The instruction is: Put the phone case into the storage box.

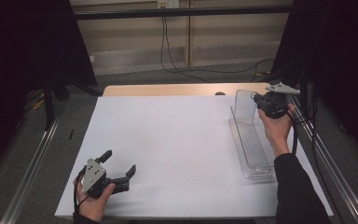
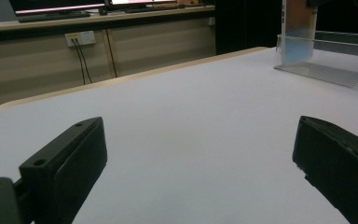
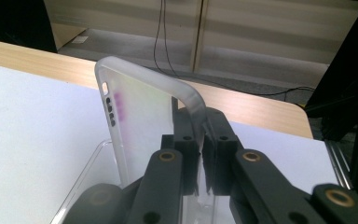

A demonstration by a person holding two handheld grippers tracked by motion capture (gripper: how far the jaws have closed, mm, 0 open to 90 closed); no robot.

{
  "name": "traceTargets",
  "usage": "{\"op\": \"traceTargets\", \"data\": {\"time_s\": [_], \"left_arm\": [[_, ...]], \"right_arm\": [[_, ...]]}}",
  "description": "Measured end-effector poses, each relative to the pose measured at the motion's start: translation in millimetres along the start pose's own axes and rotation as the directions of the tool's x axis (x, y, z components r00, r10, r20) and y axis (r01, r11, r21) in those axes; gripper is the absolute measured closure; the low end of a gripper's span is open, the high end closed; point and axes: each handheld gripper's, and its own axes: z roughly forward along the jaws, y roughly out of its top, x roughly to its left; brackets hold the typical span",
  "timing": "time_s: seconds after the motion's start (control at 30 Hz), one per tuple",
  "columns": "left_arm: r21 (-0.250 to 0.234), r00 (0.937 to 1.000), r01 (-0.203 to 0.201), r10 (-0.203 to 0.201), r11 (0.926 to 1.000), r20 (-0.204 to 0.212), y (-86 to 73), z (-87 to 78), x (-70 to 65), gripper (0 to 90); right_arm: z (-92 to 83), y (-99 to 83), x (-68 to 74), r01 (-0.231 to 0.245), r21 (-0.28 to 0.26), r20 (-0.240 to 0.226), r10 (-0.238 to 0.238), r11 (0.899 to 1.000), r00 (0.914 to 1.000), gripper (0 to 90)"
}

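While the white-covered table (image 1: 168, 149) lay bare at its centre, one clear tray (image 1: 254, 158) sat at three o'clock, and one translucent phone case (image 3: 140, 130) stood upright over its far end, pinched edge-on by the right gripper (image 3: 200, 140) fingers. Lowering it well probably called for keeping the case vertical and square to the tray. At seven o'clock the left gripper (image 1: 119, 168) rested with fingers spread, holding nothing.
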Motion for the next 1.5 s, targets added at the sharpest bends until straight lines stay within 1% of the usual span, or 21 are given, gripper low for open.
{"op": "traceTargets", "data": {"time_s": [0.13,0.27,0.33,0.43,0.47,0.53,0.67,0.7,0.83,1.0,1.13,1.2,1.23,1.3,1.33,1.43,1.5], "left_arm": [[-0.001,1.0,-0.001,0.001,1.0,0.0,0.1,0.2,-0.1,2.9],[-0.002,1.0,-0.002,0.002,1.0,0.003,0.4,0.5,-0.5,2.9],[-0.004,1.0,-0.003,0.003,1.0,0.004,0.5,1.2,-0.9,2.9],[-0.003,1.0,-0.004,0.004,1.0,0.007,0.7,2.3,-1.6,2.9],[-0.004,1.0,-0.005,0.005,1.0,0.007,0.7,2.7,-1.7,2.9],[-0.002,1.0,-0.003,0.003,1.0,0.006,0.6,3.2,-2.0,2.9],[-0.002,0.9999,-0.003,0.003,1.0,0.013,0.5,3.9,-2.5,2.9],[-0.002,0.9999,-0.007,0.007,1.0,0.011,0.6,3.7,-2.2,3.2],[-0.011,1.0,0.003,-0.003,0.9999,0.007,1.0,2.9,-1.4,3.3],[-0.004,0.9999,-0.007,0.007,1.0,0.01,0.8,4.0,-1.8,3.3],[-0.006,0.9999,-0.008,0.008,0.9999,0.009,1.0,4.0,-1.9,3.4],[-0.007,1.0,-0.003,0.003,1.0,0.006,1.0,3.9,-1.6,3.3],[-0.005,0.9997,-0.019,0.019,0.9998,0.014,1.3,4.1,-0.2,3.3],[-0.004,0.9997,-0.02,0.02,0.9998,0.013,1.4,4.0,0.4,3.3],[-0.011,1.0,0.0,0.0,0.9999,0.005,1.0,4.2,-0.7,3.4],[-0.011,0.9999,0.003,-0.002,0.9999,0.011,1.2,4.3,-0.3,3.4],[-0.012,0.9999,0.006,-0.006,0.9999,0.008,1.2,4.2,-0.4,3.4]], "right_arm": [[1.4,-2.1,-1.0,-0.017,0.004,-0.012,0.017,1.0,0.9998,84.7],[-0.5,-0.8,-3.2,-0.012,0.033,-0.029,0.013,0.999,0.9995,84.7],[-1.0,0.2,-4.9,-0.008,0.059,-0.046,0.01,0.998,0.9989,84.7],[-1.7,1.4,-8.1,-0.017,0.086,-0.05,0.022,0.996,0.9985,84.8],[-1.6,2.2,-8.2,-0.019,0.092,-0.048,0.023,0.996,0.9986,84.8],[-0.9,4.0,-6.2,-0.006,0.103,-0.036,0.01,0.995,0.9993,84.9],[2.2,7.8,-5.3,0.013,0.123,-0.024,-0.01,0.992,0.9997,84.8],[3.6,8.5,-4.8,0.021,0.123,-0.018,-0.019,0.992,0.9996,84.7],[8.3,11.1,-3.5,0.035,0.123,-0.003,-0.035,0.992,0.9994,84.5],[12.0,11.9,-4.2,0.049,0.118,0.0,-0.049,0.992,0.9988,83.9],[15.8,12.3,-5.4,0.073,0.113,0.006,-0.074,0.991,0.9973,82.9],[17.1,13.1,-5.7,0.071,0.117,0.005,-0.072,0.991,0.9974,82.7],[18.2,13.6,-5.8,0.074,0.117,0.006,-0.075,0.99,0.9971,82.5],[19.7,14.2,-5.8,0.073,0.117,0.008,-0.074,0.99,0.9972,82.4],[20.9,14.5,-5.4,0.073,0.117,0.012,-0.075,0.99,0.9971,82.2],[22.8,15.0,-4.4,0.073,0.107,0.011,-0.074,0.992,0.9972,82.5],[24.0,15.2,-5.1,0.063,0.107,0.012,-0.065,0.992,0.9978,82.5]]}}
